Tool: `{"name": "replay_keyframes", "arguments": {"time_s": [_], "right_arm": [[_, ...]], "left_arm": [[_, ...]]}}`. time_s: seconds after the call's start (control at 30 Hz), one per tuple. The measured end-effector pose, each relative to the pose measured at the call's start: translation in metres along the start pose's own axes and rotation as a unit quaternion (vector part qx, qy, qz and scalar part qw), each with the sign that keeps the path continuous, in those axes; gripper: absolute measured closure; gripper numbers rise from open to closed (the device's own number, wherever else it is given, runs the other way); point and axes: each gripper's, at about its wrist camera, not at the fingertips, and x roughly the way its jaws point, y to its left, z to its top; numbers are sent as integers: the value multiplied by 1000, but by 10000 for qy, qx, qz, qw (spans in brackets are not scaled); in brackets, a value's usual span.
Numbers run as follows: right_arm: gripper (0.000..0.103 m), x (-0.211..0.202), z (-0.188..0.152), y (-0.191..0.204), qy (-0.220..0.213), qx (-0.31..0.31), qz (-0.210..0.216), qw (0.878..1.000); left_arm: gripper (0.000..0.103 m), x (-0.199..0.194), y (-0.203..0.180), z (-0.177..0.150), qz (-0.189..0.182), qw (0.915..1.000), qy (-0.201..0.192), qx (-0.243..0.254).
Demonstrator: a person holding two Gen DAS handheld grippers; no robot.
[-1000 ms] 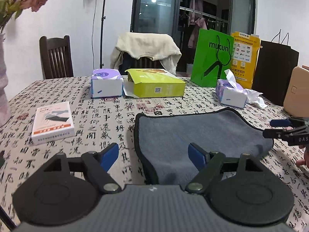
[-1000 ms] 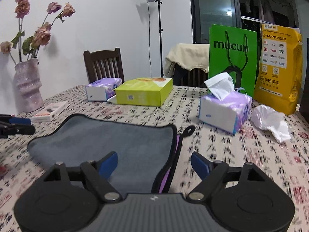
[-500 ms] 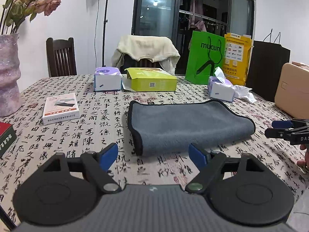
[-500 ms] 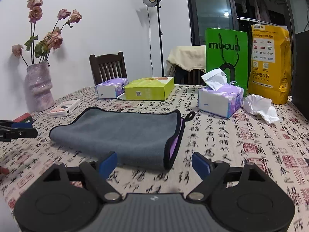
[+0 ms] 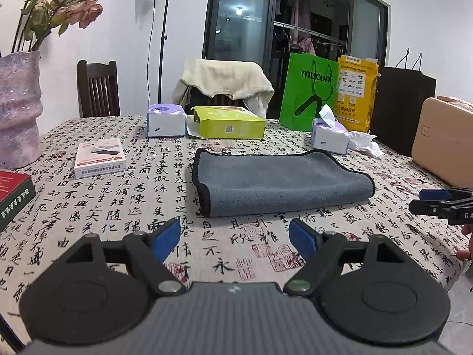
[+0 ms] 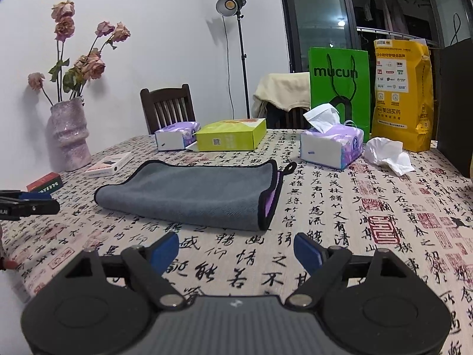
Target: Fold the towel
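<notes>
A grey towel (image 5: pixel 278 183) with a black hem lies folded flat on the patterned tablecloth; in the right wrist view the towel (image 6: pixel 192 192) shows a purple inner side at its right edge. My left gripper (image 5: pixel 235 236) is open and empty, held over the table short of the towel's near edge. My right gripper (image 6: pixel 236 251) is open and empty, also short of the towel. Each gripper shows in the other's view: the right one (image 5: pixel 437 204) at the right edge, the left one (image 6: pixel 32 204) at the left edge.
Behind the towel stand two tissue packs (image 5: pixel 165 119) (image 6: pixel 331 145), a lime box (image 5: pixel 230 122), a green bag (image 5: pixel 310 91), a yellow bag (image 6: pixel 402 94) and a loose tissue (image 6: pixel 387 153). A vase (image 5: pixel 17 109), a white box (image 5: pixel 99 156) and a red box (image 5: pixel 11 192) lie left. A tan case (image 5: pixel 443 142) stands right.
Both grippers have drawn back from the towel toward the table's near edge. The towel has stayed folded on the table. Both grippers stay open.
</notes>
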Motion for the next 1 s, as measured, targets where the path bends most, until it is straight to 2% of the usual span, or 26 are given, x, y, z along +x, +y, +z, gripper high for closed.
{"name": "replay_keyframes", "arguments": {"time_s": [0.37, 1.0], "right_arm": [[18, -28, -5, 15, -112, -143, 23, 9998], [15, -81, -22, 39, -378, -231, 154, 9989]], "left_arm": [[19, -27, -8, -19, 38, 10000, -48, 18], [17, -82, -34, -39, 120, 9991, -398, 111]]}}
